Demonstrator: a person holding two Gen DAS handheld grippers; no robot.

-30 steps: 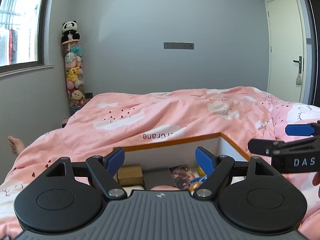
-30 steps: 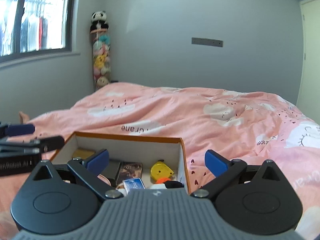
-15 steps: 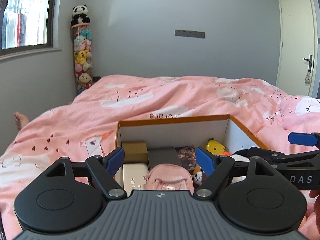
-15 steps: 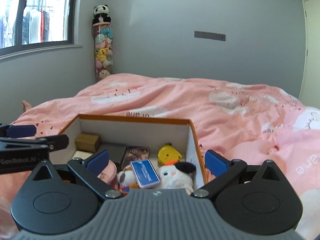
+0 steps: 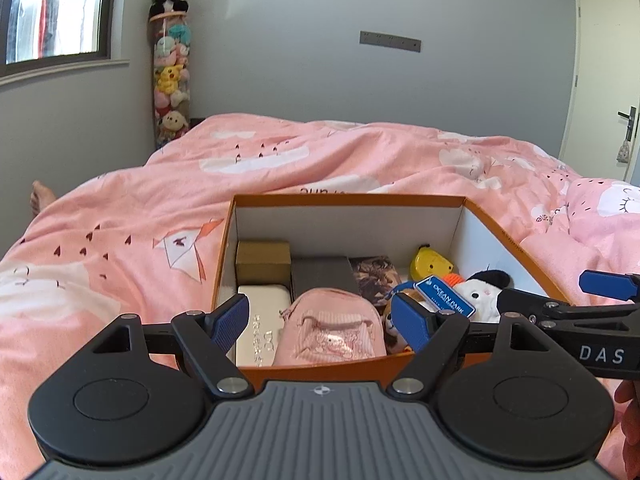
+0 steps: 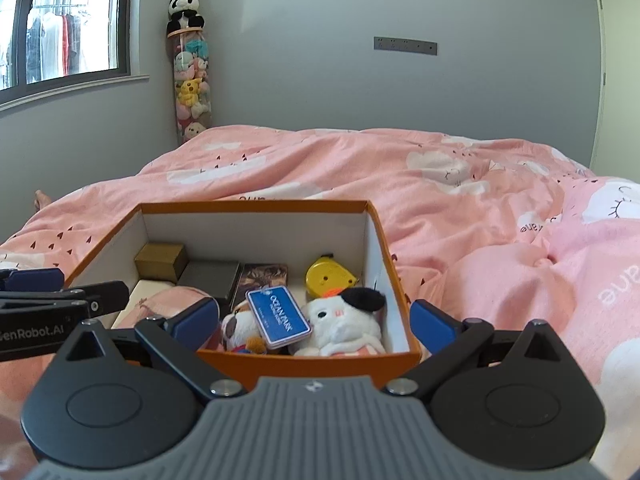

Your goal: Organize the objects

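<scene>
1. An orange box (image 5: 348, 201) with white inner walls sits on a bed under a pink duvet (image 6: 460, 208).
2. The left gripper (image 5: 322, 320) hangs over the box's near left part, jaws wide and empty, with a pink mini backpack (image 5: 330, 330) just below them.
3. The right gripper (image 6: 314, 320) hangs over the near right part, jaws wide and empty.
4. Between its fingers lie a white plush toy (image 6: 340, 320) and a blue tag (image 6: 279, 316).
5. Farther in lie a yellow tape measure (image 6: 330, 278), a gold box (image 5: 263, 261) and a dark case (image 5: 322, 274).
</scene>
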